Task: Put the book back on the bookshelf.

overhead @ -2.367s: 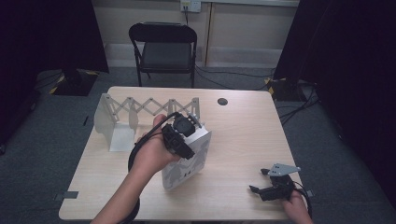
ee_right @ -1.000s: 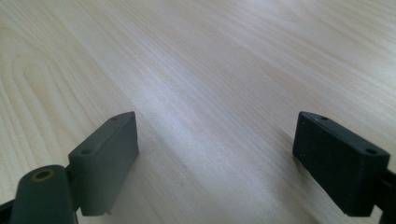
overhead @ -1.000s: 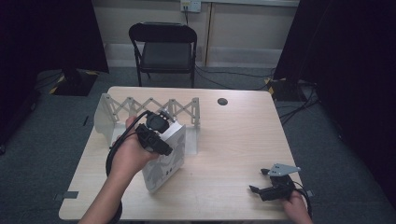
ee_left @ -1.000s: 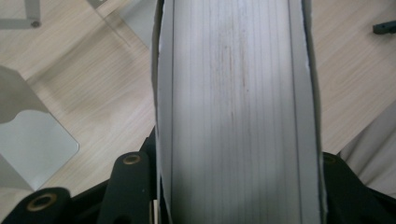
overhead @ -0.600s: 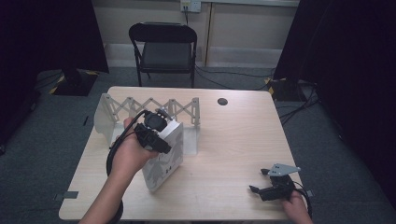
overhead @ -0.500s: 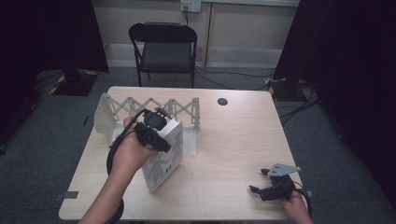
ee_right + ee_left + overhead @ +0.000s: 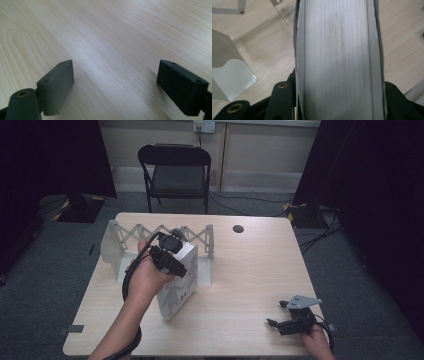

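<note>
A thick white book [image 7: 177, 282] stands on end on the wooden table [image 7: 250, 270], just in front of a folding metal rack [image 7: 131, 236]. My left gripper [image 7: 167, 254] grips the book from above, the hand wrapped behind it. In the left gripper view the book's page edges [image 7: 337, 57] run between both black jaws of the left gripper [image 7: 338, 100], which press on its covers. One end plate of the rack [image 7: 229, 72] stands beside the book. My right gripper [image 7: 281, 321] rests low at the table's front right, its jaws wide apart over bare wood [image 7: 112, 30] in the right gripper [image 7: 122, 87] view.
A small black round disc [image 7: 238, 228] lies near the table's far edge. A black folding chair [image 7: 175, 170] stands behind the table. Cables run over the grey floor at the right. Bare tabletop stretches between the book and the right gripper.
The left hand carried the book leftward, closer to the rack, between the oldest frame and a second ago; since then it has barely shifted. The right gripper has stayed put.
</note>
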Tool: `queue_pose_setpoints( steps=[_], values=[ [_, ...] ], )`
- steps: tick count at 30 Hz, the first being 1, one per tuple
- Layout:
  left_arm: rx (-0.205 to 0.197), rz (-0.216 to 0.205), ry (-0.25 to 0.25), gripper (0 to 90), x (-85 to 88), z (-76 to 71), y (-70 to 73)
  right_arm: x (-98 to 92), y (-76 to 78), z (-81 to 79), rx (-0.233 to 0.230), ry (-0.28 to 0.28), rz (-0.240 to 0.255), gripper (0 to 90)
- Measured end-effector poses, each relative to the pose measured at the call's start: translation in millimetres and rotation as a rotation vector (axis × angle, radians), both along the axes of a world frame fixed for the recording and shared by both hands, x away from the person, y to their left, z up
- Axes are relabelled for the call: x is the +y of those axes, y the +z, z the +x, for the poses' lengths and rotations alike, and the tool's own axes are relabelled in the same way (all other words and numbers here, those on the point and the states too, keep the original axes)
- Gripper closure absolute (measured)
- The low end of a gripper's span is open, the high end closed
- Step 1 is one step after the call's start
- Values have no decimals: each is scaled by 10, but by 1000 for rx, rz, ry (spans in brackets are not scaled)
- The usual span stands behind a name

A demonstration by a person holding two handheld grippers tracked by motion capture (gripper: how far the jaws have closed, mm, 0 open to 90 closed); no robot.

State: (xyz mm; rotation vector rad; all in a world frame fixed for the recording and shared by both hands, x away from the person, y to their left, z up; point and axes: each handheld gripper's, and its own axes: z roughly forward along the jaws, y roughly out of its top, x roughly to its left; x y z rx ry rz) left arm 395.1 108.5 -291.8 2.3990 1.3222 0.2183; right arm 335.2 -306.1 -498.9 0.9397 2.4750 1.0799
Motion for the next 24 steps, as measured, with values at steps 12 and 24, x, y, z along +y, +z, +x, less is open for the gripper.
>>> queue_pose_setpoints(
  steps=[12,24],
  values=[
    [-7,-8,28,536,-51,76,27,0,0,0,0,0,0,138],
    [-10,-10,61,537,-82,143,35,0,0,1,0,1,0,138]
  ],
)
